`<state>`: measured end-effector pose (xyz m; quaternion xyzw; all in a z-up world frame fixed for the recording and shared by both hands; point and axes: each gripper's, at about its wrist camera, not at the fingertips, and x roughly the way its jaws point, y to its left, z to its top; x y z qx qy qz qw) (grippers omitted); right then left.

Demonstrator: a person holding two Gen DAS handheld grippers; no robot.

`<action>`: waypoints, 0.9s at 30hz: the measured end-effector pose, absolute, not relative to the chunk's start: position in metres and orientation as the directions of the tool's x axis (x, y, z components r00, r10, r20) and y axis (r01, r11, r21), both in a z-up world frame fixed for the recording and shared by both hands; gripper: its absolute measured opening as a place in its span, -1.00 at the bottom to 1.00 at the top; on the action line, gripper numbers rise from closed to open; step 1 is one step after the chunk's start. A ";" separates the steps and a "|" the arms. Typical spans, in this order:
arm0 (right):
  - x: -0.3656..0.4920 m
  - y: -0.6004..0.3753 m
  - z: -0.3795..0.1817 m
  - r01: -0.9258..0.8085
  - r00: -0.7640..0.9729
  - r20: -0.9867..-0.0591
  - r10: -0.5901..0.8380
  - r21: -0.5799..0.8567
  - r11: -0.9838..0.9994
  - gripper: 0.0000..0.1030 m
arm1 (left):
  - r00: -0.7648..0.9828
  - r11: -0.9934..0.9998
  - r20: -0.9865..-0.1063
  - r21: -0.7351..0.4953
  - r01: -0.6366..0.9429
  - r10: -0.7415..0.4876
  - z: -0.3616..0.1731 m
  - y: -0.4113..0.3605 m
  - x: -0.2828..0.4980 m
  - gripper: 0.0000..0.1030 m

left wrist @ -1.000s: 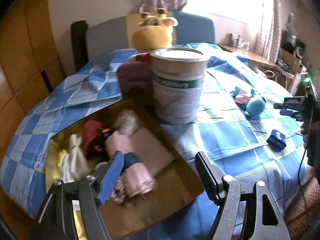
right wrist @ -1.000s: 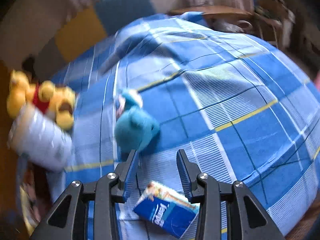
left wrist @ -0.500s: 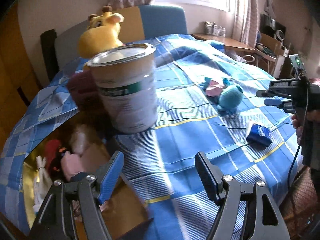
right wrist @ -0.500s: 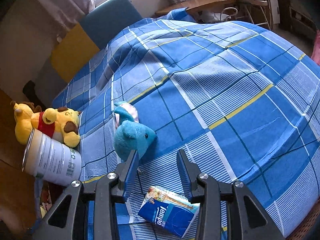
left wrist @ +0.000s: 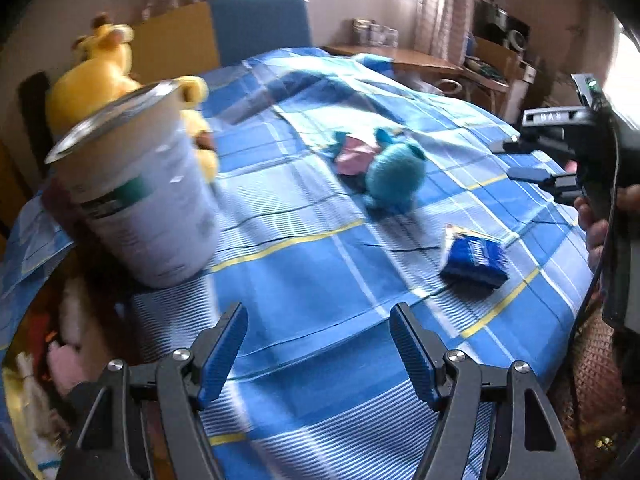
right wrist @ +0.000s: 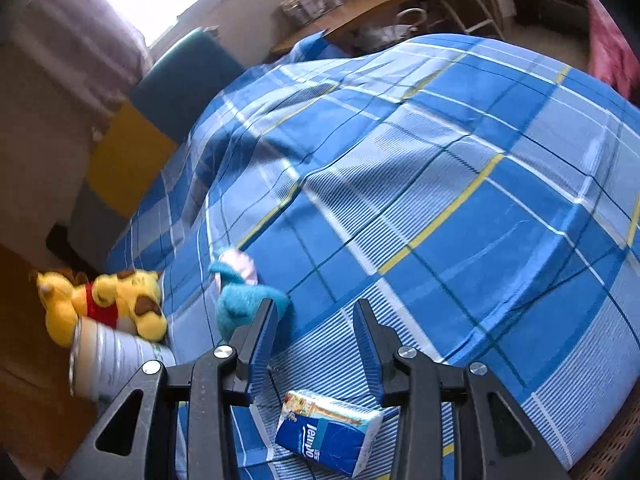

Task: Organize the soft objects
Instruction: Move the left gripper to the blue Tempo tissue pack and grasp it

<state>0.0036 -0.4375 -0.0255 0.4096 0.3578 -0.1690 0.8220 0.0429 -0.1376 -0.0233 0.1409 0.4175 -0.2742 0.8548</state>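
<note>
A teal and pink plush toy (left wrist: 394, 170) lies on the blue checked cloth; it also shows in the right wrist view (right wrist: 240, 300). A yellow bear plush (right wrist: 108, 304) with a red shirt lies behind the white tin; in the left wrist view the bear (left wrist: 96, 80) is at the far left. A box (left wrist: 44, 360) at lower left holds several soft items. My left gripper (left wrist: 318, 344) is open and empty above the cloth. My right gripper (right wrist: 316, 336) is open and empty, above the tissue pack, near the teal plush; it also shows at the right edge (left wrist: 532, 160).
A white tin (left wrist: 140, 204) stands between the box and the plush toys. A blue tissue pack (right wrist: 328, 436) lies on the cloth (right wrist: 460, 184) near the front edge. A blue and yellow chair (left wrist: 224, 24) stands behind the table. A desk (left wrist: 420, 60) stands at the back right.
The left gripper has swung right, away from the box toward the teal plush and tissue pack. The right gripper has shifted slightly and stays open.
</note>
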 end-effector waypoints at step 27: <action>-0.013 -0.460 -0.029 0.582 0.733 -0.679 0.030 0.650 0.489 -0.24 | 0.249 0.590 -0.842 -0.098 0.801 -0.478 -0.085 -0.290 0.044 0.41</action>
